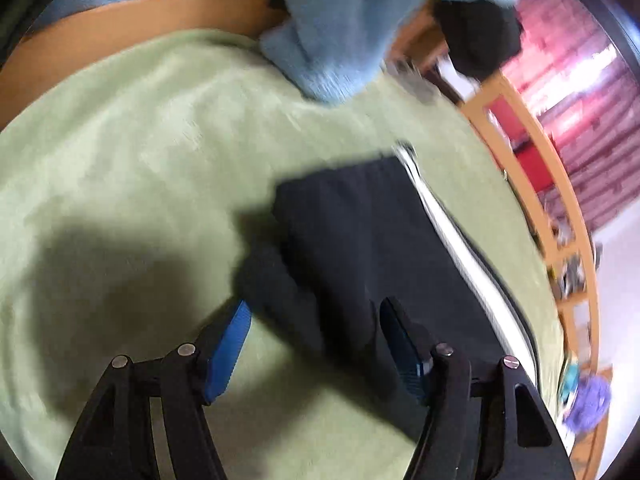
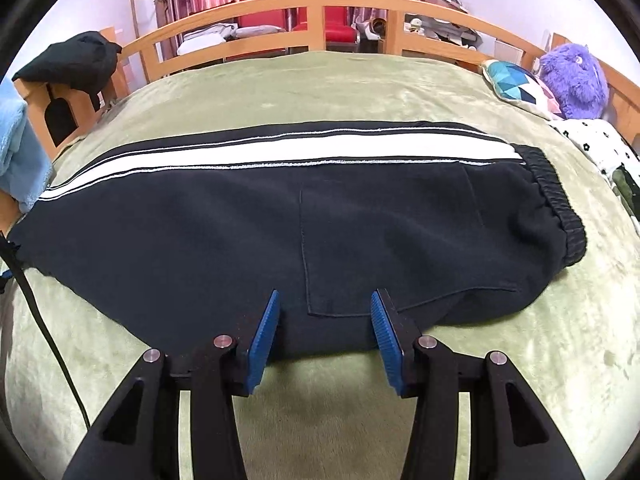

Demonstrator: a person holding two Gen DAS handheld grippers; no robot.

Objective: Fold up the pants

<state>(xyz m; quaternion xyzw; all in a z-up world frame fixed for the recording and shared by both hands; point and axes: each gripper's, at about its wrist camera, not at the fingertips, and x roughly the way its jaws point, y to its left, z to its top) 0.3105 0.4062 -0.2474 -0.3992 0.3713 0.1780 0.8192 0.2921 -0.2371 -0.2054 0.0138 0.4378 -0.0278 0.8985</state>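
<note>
Black pants (image 2: pixel 248 232) with a white side stripe (image 2: pixel 280 152) lie flat across the green blanket (image 2: pixel 320 88), legs stacked, waistband (image 2: pixel 560 208) at the right. My right gripper (image 2: pixel 323 304) is open and empty, jaws straddling the near edge of the pants by the pocket. In the blurred left wrist view the leg end of the pants (image 1: pixel 360 232) lies ahead. My left gripper (image 1: pixel 316 312) is open, with the pants' near corner between its blue pads (image 1: pixel 228 352).
A wooden bed rail (image 2: pixel 320 8) runs along the far side. A black garment (image 2: pixel 72 60) hangs on the left post. A light blue towel (image 1: pixel 340 28) sits at the bed's left end. A patterned pillow (image 2: pixel 516 84) and purple plush toy (image 2: pixel 576 76) sit far right.
</note>
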